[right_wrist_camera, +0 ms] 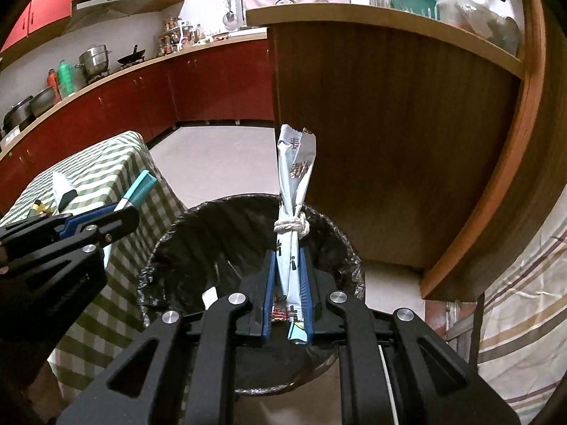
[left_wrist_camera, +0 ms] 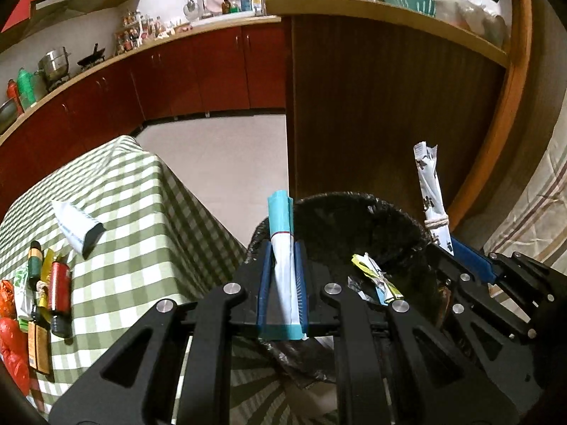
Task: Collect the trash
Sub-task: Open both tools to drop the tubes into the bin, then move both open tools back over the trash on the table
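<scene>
My left gripper [left_wrist_camera: 282,248] is shut on a white and teal wrapper [left_wrist_camera: 281,233] and holds it over the near rim of a bin lined with a black bag [left_wrist_camera: 354,219]. My right gripper [right_wrist_camera: 288,258] is shut on a white printed wrapper tied with string [right_wrist_camera: 294,184], above the same bin [right_wrist_camera: 212,233]. The right gripper also shows in the left wrist view [left_wrist_camera: 457,248], the left one in the right wrist view [right_wrist_camera: 122,212]. A yellow and white wrapper [left_wrist_camera: 375,276] lies inside the bin.
A table with a green checked cloth [left_wrist_camera: 141,248] stands left of the bin. On it lie a white tube [left_wrist_camera: 76,228], a red can [left_wrist_camera: 59,283] and several packets [left_wrist_camera: 14,318]. A wooden counter [left_wrist_camera: 389,106] rises behind the bin.
</scene>
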A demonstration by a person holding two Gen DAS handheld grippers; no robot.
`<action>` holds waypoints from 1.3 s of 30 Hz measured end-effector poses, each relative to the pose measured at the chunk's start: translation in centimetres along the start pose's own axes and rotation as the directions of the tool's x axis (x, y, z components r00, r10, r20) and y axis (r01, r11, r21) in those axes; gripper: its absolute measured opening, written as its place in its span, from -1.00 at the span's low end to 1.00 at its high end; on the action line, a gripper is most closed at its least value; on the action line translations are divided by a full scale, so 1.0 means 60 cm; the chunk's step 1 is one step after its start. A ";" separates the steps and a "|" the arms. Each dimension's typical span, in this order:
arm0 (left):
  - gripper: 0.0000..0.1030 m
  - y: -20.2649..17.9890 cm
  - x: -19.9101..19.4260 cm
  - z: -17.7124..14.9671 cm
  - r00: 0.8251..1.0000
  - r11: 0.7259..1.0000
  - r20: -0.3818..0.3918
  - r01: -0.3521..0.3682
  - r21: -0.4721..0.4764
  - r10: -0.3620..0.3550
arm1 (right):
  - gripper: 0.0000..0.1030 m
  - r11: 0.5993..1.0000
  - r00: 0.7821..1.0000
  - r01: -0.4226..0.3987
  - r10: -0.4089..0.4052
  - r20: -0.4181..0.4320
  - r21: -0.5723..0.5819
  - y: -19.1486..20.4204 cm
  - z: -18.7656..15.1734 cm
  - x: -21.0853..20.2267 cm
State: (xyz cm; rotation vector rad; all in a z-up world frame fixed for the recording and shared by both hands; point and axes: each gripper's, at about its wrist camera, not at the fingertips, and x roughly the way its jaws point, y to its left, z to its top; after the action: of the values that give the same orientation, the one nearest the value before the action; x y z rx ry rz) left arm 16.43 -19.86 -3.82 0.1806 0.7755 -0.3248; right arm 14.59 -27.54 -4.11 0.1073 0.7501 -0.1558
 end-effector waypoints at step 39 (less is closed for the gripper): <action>0.21 0.130 -0.085 -0.033 0.993 0.989 0.001 -0.114 -0.091 0.114 | 0.45 0.999 0.999 -0.020 0.020 0.029 0.027 0.070 0.004 -0.046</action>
State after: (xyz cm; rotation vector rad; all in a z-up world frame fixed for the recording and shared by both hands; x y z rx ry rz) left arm 14.45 -10.90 -1.29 0.1378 0.7689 -0.1815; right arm 13.50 -23.16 -1.84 0.1383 0.7181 -0.1484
